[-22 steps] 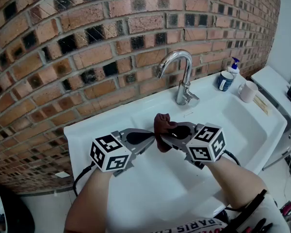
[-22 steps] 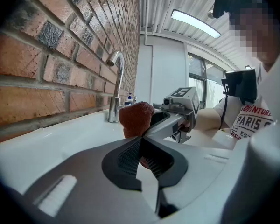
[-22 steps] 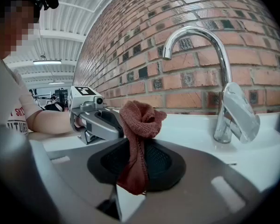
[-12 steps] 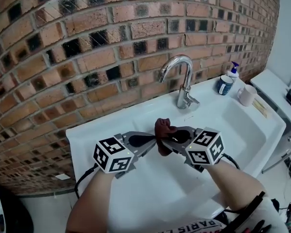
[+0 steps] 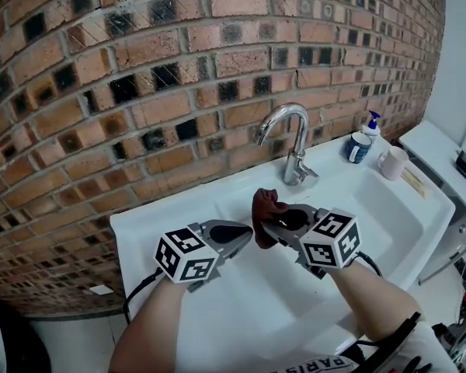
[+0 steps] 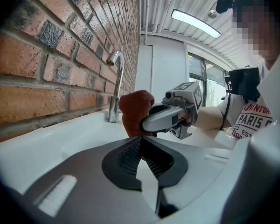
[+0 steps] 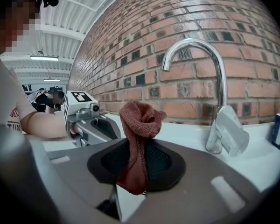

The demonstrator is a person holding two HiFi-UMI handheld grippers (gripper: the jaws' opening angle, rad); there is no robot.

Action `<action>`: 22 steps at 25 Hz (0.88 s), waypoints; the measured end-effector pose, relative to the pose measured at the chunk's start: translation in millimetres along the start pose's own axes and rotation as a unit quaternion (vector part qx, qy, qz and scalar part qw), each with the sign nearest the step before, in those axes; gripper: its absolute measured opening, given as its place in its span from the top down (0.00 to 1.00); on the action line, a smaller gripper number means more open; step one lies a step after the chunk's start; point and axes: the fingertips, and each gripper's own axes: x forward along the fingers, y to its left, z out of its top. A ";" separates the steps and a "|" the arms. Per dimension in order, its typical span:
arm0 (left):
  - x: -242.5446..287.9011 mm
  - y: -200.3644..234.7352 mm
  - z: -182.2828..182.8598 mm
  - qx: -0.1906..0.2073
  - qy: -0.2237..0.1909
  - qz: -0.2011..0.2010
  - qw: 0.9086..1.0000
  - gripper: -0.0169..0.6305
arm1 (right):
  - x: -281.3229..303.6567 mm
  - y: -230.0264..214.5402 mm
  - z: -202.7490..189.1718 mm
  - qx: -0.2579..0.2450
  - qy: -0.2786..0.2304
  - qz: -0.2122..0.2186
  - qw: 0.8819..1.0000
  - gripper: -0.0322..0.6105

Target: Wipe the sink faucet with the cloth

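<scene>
Sink (image 5: 140,231) of white ceramic under both grippers in the head view, with a red brick wall (image 5: 140,68) ahead of them. Chrome faucet (image 5: 295,142) beyond the right gripper (image 5: 270,225), well apart from it. Further right of that gripper, on the sink ledge: blue cup (image 5: 359,148), soap bottle (image 5: 372,123), white mug (image 5: 392,162). Brown cloth (image 5: 266,208) clamped in the right gripper, bunched up above its tips. Left gripper (image 5: 247,238) just beside, tips pointing at the cloth; contact not clear from here.

Left gripper view: jaws together, nothing between them. Cloth just past the tips, held up by the right gripper; faucet further ahead, to the left. Ribbed ceiling with a lamp (image 6: 196,23), and a window (image 6: 210,85) behind. Lower part of the cloth hidden behind the jaws.

Right gripper view: jaws closed on the cloth, one fold hanging down between the pads, the rest standing above. Faucet ahead to the right, apart from the cloth. Blue cup cut off at the right edge. Far end of the room small and hard to read.
</scene>
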 end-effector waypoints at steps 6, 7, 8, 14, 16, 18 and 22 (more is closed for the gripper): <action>0.6 0.3 0.8 0.001 -0.001 0.001 1.000 0.96 | -6.2 -3.5 50.5 0.000 -0.055 0.000 0.999 0.81; 0.5 0.3 0.8 0.001 0.000 0.001 1.000 0.96 | -6.0 -3.2 59.0 -0.003 -0.062 0.000 0.998 0.81; 0.4 0.4 0.9 0.001 0.000 0.001 1.000 0.96 | -5.7 -2.5 67.2 -0.005 -0.068 0.001 0.998 0.81; 1.1 -0.6 1.1 0.001 0.000 0.000 1.000 0.96 | -7.4 -4.3 122.5 -0.034 -0.100 -0.002 0.994 0.81; 0.8 -0.4 1.1 0.001 0.000 -0.001 1.000 0.96 | -9.5 -8.4 141.0 -0.039 -0.110 -0.005 0.993 0.81; 0.8 -0.1 0.9 0.001 0.002 -0.002 1.000 0.96 | -12.1 -14.7 155.2 -0.040 -0.118 -0.011 0.992 0.81; 0.6 -0.2 1.0 0.001 0.003 -0.002 1.000 0.96 | -17.3 -27.5 172.6 -0.029 -0.131 -0.025 0.991 0.81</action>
